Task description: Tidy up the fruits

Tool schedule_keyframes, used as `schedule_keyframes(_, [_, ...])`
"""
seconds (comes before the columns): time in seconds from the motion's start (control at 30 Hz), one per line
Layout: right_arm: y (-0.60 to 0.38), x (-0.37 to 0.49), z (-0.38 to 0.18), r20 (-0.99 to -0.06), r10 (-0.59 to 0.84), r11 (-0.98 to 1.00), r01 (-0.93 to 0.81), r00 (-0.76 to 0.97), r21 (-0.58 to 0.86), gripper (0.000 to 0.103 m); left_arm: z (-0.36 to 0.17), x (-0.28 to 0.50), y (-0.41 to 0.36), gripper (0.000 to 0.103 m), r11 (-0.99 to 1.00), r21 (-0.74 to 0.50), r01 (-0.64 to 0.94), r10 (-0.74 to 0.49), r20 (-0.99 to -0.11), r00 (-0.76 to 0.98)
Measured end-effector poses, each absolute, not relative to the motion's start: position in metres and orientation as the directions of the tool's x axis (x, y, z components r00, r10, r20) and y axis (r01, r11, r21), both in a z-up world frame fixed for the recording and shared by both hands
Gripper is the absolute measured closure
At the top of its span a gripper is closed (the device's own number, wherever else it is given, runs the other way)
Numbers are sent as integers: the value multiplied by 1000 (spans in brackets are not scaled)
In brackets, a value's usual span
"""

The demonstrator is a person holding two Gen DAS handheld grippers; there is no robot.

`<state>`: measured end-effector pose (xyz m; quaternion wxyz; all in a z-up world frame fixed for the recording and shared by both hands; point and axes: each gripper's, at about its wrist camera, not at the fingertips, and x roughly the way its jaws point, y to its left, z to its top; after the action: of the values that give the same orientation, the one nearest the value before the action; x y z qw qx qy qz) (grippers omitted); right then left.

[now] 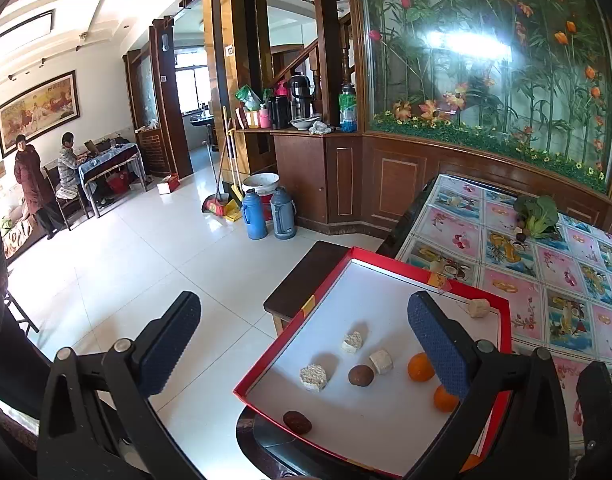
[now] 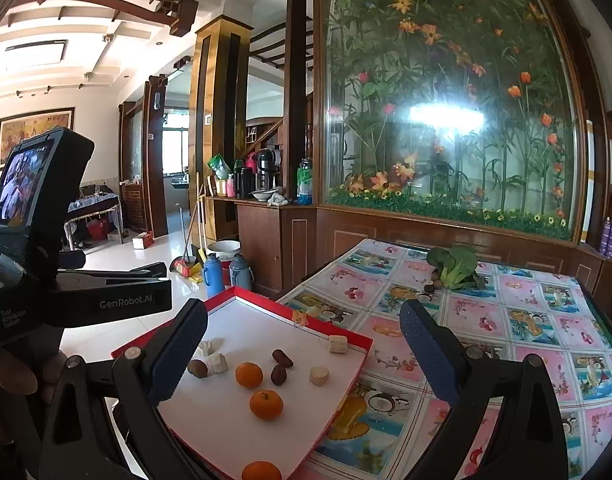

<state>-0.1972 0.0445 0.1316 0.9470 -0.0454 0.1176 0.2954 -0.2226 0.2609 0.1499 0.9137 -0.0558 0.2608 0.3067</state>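
Inventory from my two wrist feeds.

Left gripper (image 1: 306,344): I see its blue-padded fingers spread wide apart, empty, hovering over the near-left edge of the tray.

Right gripper (image 2: 306,348): fingers likewise wide apart, nothing between them, above the tray's near side.

Red-rimmed white tray (image 2: 262,300): lies on the near-left corner of the table (image 2: 525,320), which has a floral tablecloth.

On the tray, in the right view:
- three oranges, one mid-tray (image 2: 248,375), one nearer (image 2: 266,404), one at the near edge (image 2: 261,471), partly cut off;
- two dark dates (image 2: 282,358) just right of the mid orange, touching or nearly so;
- a round brown fruit (image 2: 197,368) at the left, touching a pale cube;
- pale cut chunks (image 2: 319,376) scattered about, one (image 2: 337,345) on the far-right rim.

Leafy green vegetable (image 2: 455,266): far side of the table, well apart from the tray, small dark fruits beside it.

Two people (image 1: 46,176) stand and sit at a far-left table.
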Motion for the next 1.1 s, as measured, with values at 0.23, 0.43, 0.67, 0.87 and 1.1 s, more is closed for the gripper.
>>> schedule_keyframes(0.23, [45, -191, 133, -260, 538, 831, -556, 802, 3, 6, 150, -224, 261, 0, 812, 55, -582, 522, -514, 680])
schedule_keyframes(0.43, [52, -189, 133, -267, 529, 836, -549, 806, -2, 6, 151, -228, 266, 0, 817, 40, -576, 515, -502, 695])
schedule_keyframes(0.67, [65, -189, 134, -268, 525, 837, -547, 808, -13, 6, 155, -231, 276, 0, 818, 30, -575, 513, -490, 705])
schedule_keyframes(0.87, [70, -188, 135, -275, 522, 837, -546, 807, -15, 6, 154, -230, 282, 0, 827, 25, -562, 498, -494, 712])
schedule_keyframes(1.1, [75, -186, 133, -282, 516, 839, -543, 809, -20, 6, 153, -235, 287, 0, 836, 19, -549, 486, -490, 723])
